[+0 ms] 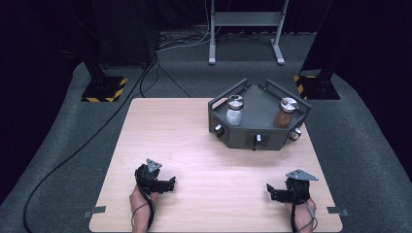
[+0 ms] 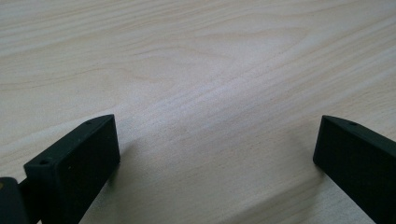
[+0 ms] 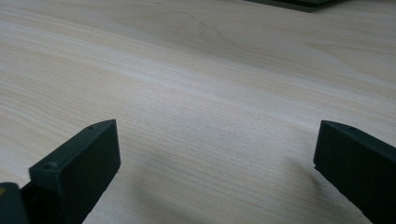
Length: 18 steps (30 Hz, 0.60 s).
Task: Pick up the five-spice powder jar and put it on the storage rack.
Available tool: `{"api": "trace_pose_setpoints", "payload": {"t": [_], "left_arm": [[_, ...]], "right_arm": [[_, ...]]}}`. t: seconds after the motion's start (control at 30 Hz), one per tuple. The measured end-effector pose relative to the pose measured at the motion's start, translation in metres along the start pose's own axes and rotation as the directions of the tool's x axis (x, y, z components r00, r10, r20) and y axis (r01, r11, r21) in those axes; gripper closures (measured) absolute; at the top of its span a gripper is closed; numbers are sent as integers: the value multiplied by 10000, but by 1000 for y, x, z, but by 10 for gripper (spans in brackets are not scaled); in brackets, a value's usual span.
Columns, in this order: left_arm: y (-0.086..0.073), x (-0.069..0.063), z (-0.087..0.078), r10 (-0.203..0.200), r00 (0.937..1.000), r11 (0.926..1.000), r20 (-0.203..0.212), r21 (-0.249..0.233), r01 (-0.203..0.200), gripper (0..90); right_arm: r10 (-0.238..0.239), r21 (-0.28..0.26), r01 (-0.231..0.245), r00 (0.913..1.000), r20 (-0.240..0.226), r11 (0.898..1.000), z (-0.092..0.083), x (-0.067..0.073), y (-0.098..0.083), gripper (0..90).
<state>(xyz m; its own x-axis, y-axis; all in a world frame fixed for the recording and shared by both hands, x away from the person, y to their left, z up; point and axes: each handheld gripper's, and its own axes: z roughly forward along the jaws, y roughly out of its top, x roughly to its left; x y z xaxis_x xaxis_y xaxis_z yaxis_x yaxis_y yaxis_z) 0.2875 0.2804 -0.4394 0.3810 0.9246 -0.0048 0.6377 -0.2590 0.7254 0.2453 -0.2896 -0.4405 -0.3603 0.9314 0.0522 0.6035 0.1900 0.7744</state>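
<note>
A dark grey angular tray (image 1: 256, 107) stands on the far right part of the wooden table (image 1: 194, 145). In it stand a jar of white powder (image 1: 234, 110) and a jar of brown powder (image 1: 285, 113), both with metal lids. My left gripper (image 1: 171, 183) rests near the front left of the table, its jaws wide apart over bare wood (image 2: 210, 93). Near the front right my right gripper (image 1: 270, 190) also stands open above bare wood (image 3: 210, 102), nothing between its jaws. Both point toward the table's middle.
The tray has small knobs (image 1: 258, 139) on its front faces. Beyond the table stand two black posts on hazard-striped bases (image 1: 103, 90) and a grey metal stand (image 1: 245, 29). A black cable (image 1: 73, 155) runs across the grey floor at left.
</note>
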Motion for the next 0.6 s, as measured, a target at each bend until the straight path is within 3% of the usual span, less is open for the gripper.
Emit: {"api": "trace_pose_setpoints", "payload": {"t": [0.6], "left_arm": [[0, 0, 0, -1, 10000, 10000, 10, 1, 1, 2]], "right_arm": [[-66, -5, 66, 9997, 251, 10000, 0, 5, 0, 0]]}}
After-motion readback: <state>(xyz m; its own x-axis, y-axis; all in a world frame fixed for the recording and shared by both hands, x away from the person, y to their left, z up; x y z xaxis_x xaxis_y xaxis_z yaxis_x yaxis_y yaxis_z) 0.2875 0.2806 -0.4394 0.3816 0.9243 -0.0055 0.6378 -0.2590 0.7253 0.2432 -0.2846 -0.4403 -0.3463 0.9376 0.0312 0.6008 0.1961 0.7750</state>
